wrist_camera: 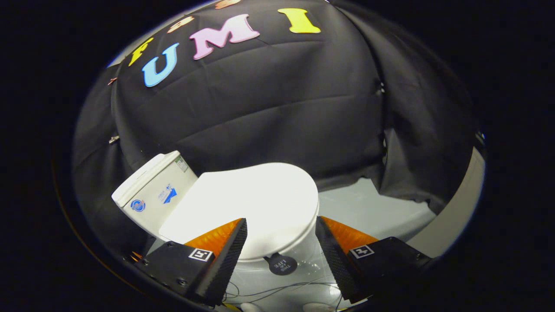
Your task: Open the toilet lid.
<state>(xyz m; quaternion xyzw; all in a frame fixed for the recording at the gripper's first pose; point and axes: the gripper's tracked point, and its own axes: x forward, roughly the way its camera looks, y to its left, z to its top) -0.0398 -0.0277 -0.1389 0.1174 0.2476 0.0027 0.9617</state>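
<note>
A white toilet stands ahead of me with its lid (256, 203) down flat over the bowl. Its white cistern (154, 193) rises at the far left end, behind the lid. My gripper (282, 225) is open, its two fingers spread wide, and the lid's front rim lies between them. Neither finger touches the lid. A small round dark tag (282, 264) hangs on the bowl's front wall (299, 247), just below the rim and between the fingers.
Black cloth walls close in behind and to the right of the toilet. A pale floor (368, 208) shows to the right of the bowl. Thin wires (277, 288) run across the base of the bowl near my fingers.
</note>
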